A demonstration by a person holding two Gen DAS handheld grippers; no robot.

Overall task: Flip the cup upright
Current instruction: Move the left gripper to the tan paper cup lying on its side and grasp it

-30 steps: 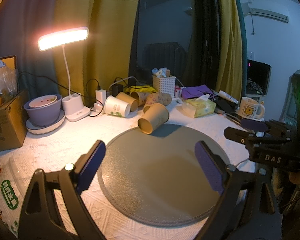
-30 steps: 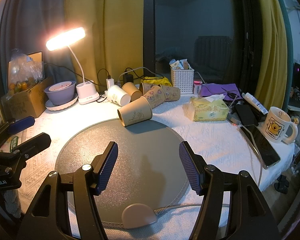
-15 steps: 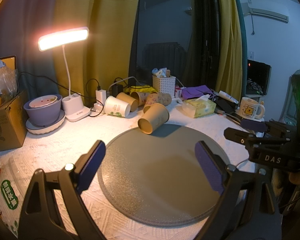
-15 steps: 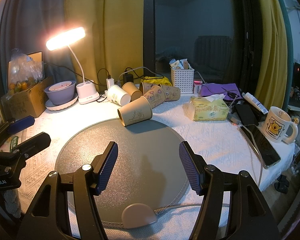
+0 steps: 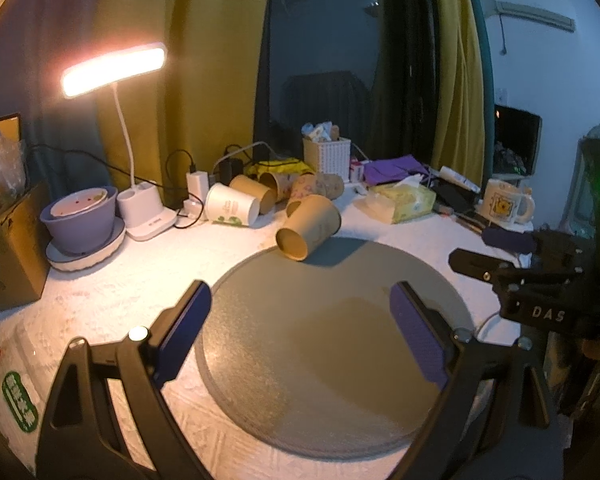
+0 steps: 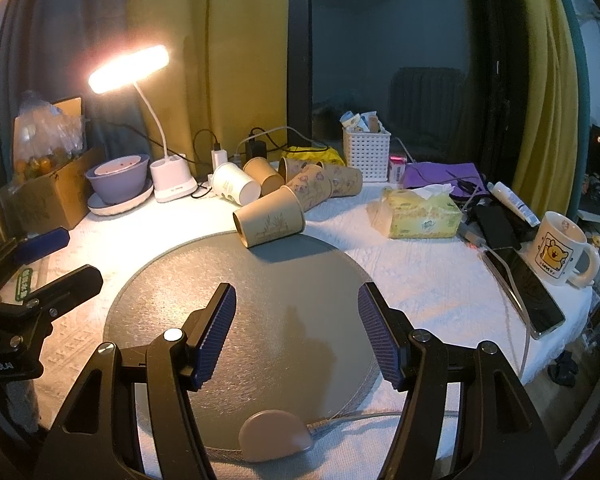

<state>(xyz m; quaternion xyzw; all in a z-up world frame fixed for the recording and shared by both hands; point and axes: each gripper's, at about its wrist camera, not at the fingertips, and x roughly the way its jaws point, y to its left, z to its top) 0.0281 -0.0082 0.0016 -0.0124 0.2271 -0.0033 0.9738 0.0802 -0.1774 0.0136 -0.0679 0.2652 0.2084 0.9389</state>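
A brown paper cup point(image 5: 308, 227) lies on its side at the far rim of the round grey mat point(image 5: 332, 320); it also shows in the right wrist view point(image 6: 270, 218) on the mat point(image 6: 260, 320). My left gripper point(image 5: 300, 332) is open and empty, low over the near half of the mat, well short of the cup. My right gripper point(image 6: 298, 328) is open and empty over the near part of the mat. Each gripper shows in the other's view: the right one point(image 5: 500, 256) and the left one point(image 6: 48, 260).
Several more paper cups point(image 6: 300, 180) lie on their sides behind the mat. A lit desk lamp point(image 6: 168, 176), purple bowl point(image 6: 118, 178), cardboard box point(image 6: 52, 196), white basket point(image 6: 366, 152), tissue box point(image 6: 420, 216), phone point(image 6: 524, 292) and mug point(image 6: 560, 248) stand around it.
The left wrist view has shifted slightly; the cup and the right gripper have not visibly moved.
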